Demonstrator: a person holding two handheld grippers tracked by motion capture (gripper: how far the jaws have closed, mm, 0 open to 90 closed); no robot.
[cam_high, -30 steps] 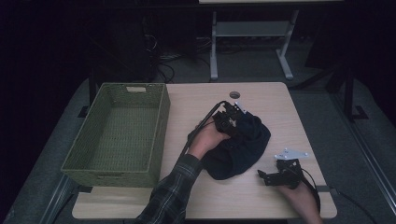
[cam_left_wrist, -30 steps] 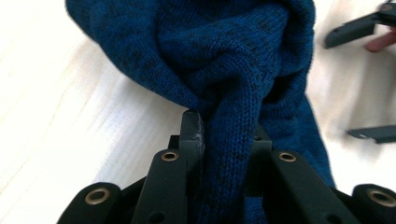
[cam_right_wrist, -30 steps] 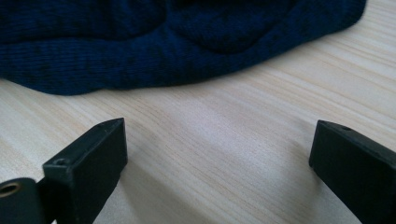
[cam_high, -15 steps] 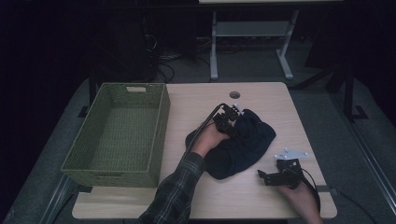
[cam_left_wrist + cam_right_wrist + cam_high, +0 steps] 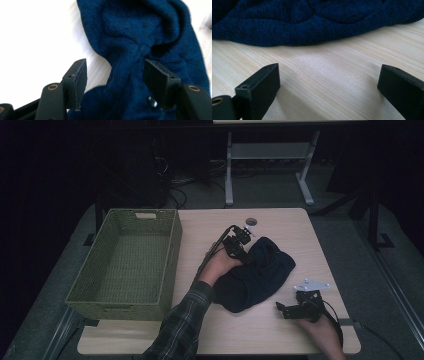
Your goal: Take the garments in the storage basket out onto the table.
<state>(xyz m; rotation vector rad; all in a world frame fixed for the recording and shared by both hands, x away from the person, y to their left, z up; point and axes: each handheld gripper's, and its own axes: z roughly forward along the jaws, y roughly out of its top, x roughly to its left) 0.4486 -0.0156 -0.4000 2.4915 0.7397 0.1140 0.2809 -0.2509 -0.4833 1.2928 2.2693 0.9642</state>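
- High view: a green woven basket (image 5: 127,265) stands on the left part of the light wooden table (image 5: 280,225), its long side running away from the person. Nothing lies inside it; the woven floor is bare.
- High view: a dark blue knitted garment (image 5: 257,275) lies bunched in a heap on the table to the right of the basket, well apart from it and outside it.
- High view: the left tongs (image 5: 243,239) sit at the far left edge of the garment, held by the left hand (image 5: 220,265) in a plaid sleeve (image 5: 180,325). The right tongs (image 5: 280,308) rest low on the table near the front right corner, just beside the garment's near edge but apart from it.
- Left gripper view: the left tongs (image 5: 115,77) have just been opening. A twisted fold of the blue garment (image 5: 140,37) runs between the jaws, yet a gap shows at the left pad, so the grip reads as released.
- Right gripper view: the right tongs (image 5: 328,82) stand spread wide with bare table (image 5: 324,67) between the jaws, grasping nothing. The garment's edge (image 5: 307,22) lies ahead of them.
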